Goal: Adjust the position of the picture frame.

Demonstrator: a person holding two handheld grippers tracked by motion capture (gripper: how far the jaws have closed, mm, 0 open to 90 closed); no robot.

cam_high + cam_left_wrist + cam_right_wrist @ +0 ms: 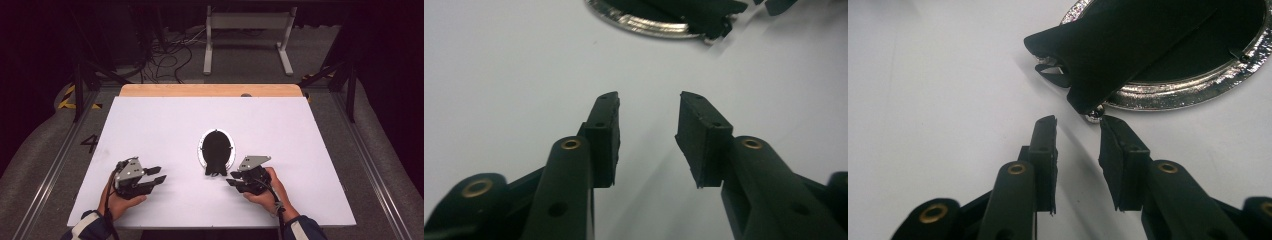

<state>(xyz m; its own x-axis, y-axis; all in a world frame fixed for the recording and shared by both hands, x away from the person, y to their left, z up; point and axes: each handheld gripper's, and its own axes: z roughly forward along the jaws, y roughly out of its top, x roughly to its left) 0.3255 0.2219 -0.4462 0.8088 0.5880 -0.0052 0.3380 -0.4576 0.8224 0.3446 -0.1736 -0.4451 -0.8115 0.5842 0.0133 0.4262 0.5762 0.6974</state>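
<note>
Plainly, the left gripper [156, 175] had its jaws parted with nothing between them, over bare white desk [165, 120]. The right gripper [1078, 125] had its jaws narrowly apart and empty, tips just beside a black piece [1128, 45] lying across a shiny oval plate [1178, 90] at mid-desk. No readable writing showed.

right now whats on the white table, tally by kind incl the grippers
hand-held gripper: 2, the left and the right, each with its jaws apart
shiny oval plate: 1
black item lying on the plate, its near end past the rim: 1
total: 4
</note>
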